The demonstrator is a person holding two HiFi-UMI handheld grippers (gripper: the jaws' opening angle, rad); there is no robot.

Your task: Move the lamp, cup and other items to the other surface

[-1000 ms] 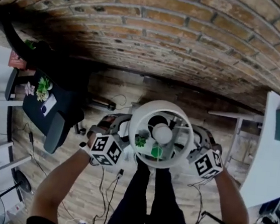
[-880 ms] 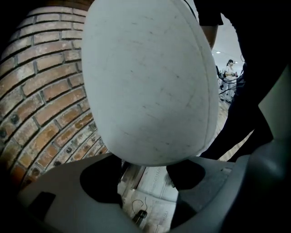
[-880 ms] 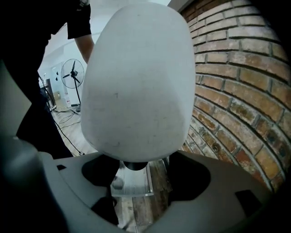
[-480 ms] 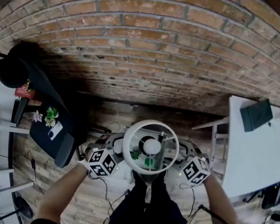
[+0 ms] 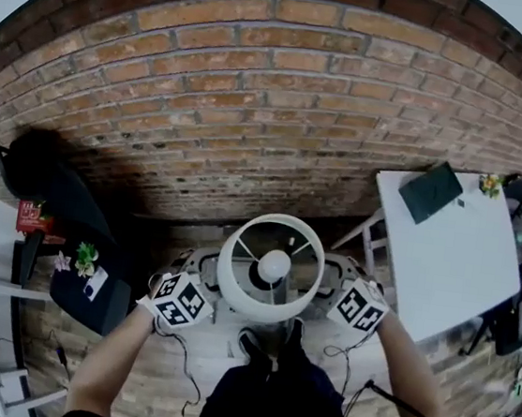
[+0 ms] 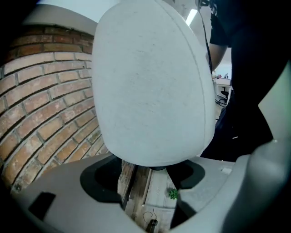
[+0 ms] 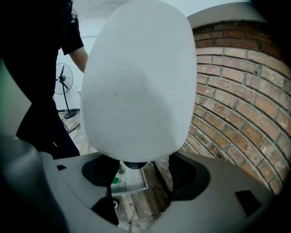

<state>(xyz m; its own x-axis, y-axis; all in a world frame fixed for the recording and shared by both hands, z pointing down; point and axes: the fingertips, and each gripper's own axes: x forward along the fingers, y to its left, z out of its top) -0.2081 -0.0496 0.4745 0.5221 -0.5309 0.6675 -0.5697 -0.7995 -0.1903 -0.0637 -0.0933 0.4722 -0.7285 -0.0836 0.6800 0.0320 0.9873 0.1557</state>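
My left gripper (image 6: pixel 146 179) and right gripper (image 7: pixel 141 175) come at the white round-shaded table lamp (image 5: pixel 270 267) from opposite sides. Each has its jaws wide apart, one either side of the lamp's dark neck (image 6: pixel 157 168). The shade sits on top of them, and I see no pad pinching the neck. The lamp hangs in the air in front of me, over the wooden plank floor (image 5: pixel 226 340). Off to my right stands a white rectangular table (image 5: pixel 452 264) bearing a dark green flat object (image 5: pixel 430 192). Beyond rises the red brick wall (image 5: pixel 258 80).
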